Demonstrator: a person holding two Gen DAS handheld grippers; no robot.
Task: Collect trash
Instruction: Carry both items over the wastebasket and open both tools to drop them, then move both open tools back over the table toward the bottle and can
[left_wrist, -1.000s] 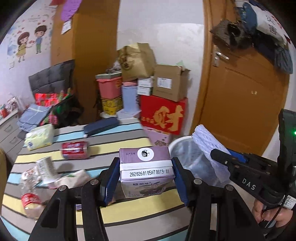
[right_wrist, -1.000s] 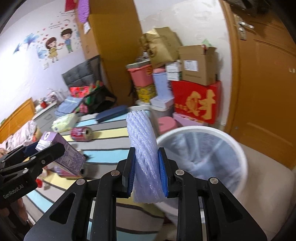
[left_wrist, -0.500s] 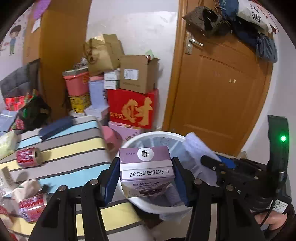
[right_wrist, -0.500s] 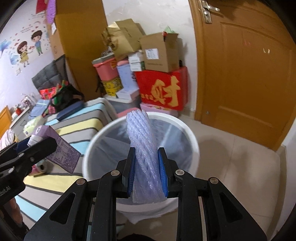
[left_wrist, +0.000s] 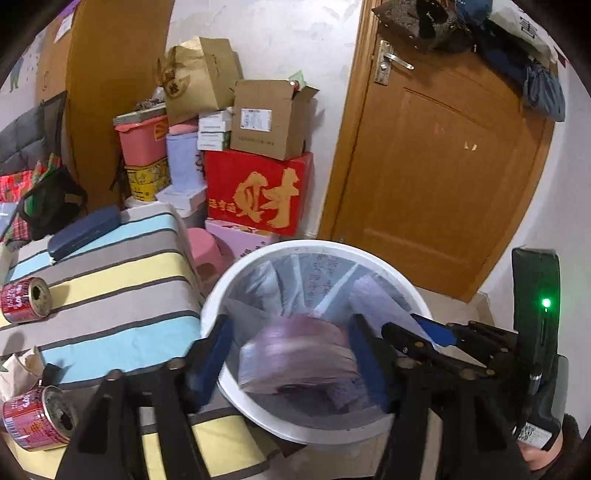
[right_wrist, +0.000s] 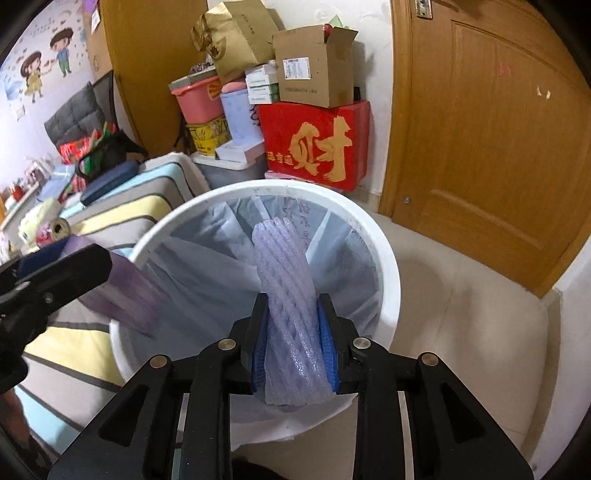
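Dropping trash into the bin

Left gripper (left_wrist: 291, 354) is opening, its purple carton (left_wrist: 295, 358) slipping free (blurred) above the white bin (right_wrist: 384, 258); right gripper (right_wrist: 293, 343), jaws easing apart, pads touching foam netting (right_wrist: 286, 280). Next, likely fetch cans (left_wrist: 26, 299) from the striped bed.

Both views are evenly, softly lit indoors, without harsh shadows. Straight lines are bent by fisheye distortion and corners are vignetted black. The carton (left_wrist: 295, 354) is smeared by motion blur; the door (right_wrist: 491, 122) stays sharp.
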